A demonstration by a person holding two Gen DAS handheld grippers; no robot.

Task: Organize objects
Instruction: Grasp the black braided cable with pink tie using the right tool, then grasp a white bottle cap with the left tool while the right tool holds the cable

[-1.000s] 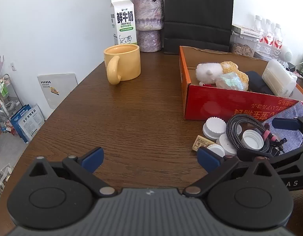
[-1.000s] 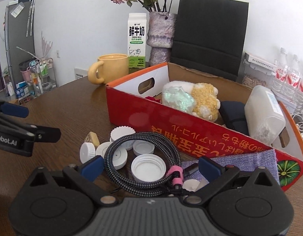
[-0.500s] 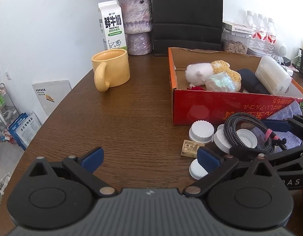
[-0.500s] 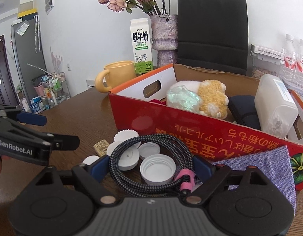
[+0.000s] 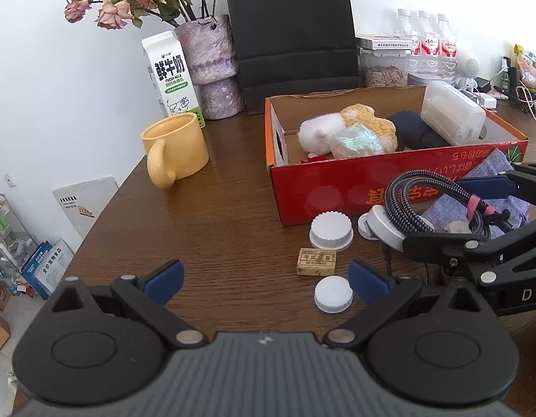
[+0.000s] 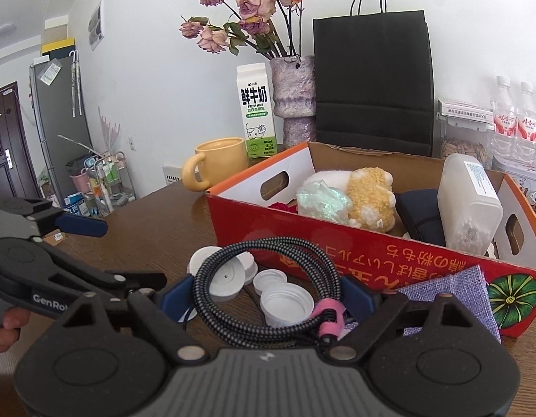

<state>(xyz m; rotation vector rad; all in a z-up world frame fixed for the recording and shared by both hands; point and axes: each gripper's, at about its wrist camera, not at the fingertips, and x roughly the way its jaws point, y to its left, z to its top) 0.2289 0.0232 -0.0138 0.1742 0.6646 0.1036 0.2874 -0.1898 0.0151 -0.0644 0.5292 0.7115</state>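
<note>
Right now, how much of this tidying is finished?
Partly. The red box already holds a plush toy, a dark pouch and a plastic container. The right gripper is clamped on the coiled cable. White caps, a small wooden block and a purple cloth remain outside.

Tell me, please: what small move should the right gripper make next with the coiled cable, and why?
Probably lift it further and carry it over the near wall of the red box. The right gripper is closed on the coiled cable, which appears raised above the white caps, and the box already holds sorted things.
</note>
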